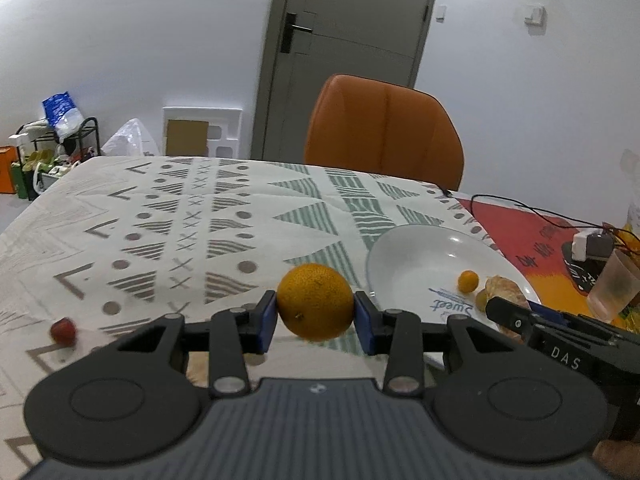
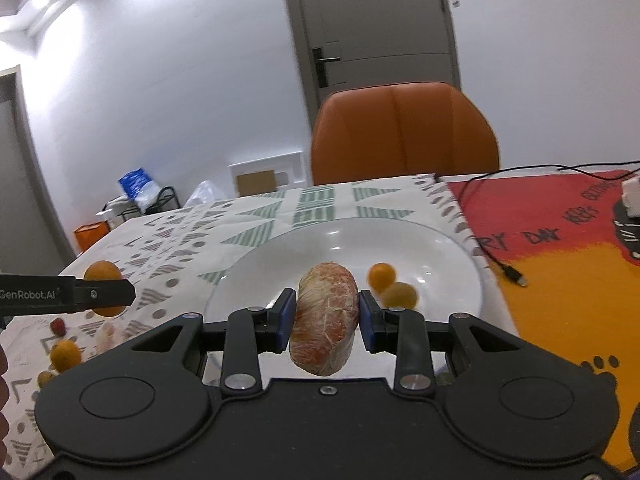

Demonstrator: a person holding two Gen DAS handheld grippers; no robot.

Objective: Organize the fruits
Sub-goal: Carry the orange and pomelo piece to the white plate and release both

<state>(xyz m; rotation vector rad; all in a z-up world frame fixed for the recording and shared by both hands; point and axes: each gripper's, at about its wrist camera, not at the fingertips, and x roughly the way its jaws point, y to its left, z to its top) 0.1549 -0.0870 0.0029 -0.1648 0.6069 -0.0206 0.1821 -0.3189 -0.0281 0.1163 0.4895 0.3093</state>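
Left gripper clamped on orange beside plate; right gripper clamped on peeled citrus over plate. Risk: soft segment squashing, slipping, knocking kumquats.

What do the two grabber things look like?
Each hand-held gripper, left and right, is matte black plastic with round side housings, silver pivot screws and blue pads on its fingers. White lettering marks the side of each; the left's grey body is ribbed.

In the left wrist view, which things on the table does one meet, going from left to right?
Small red fruit → orange held in the left gripper → white plate → small orange fruit on the plate → translucent cup.
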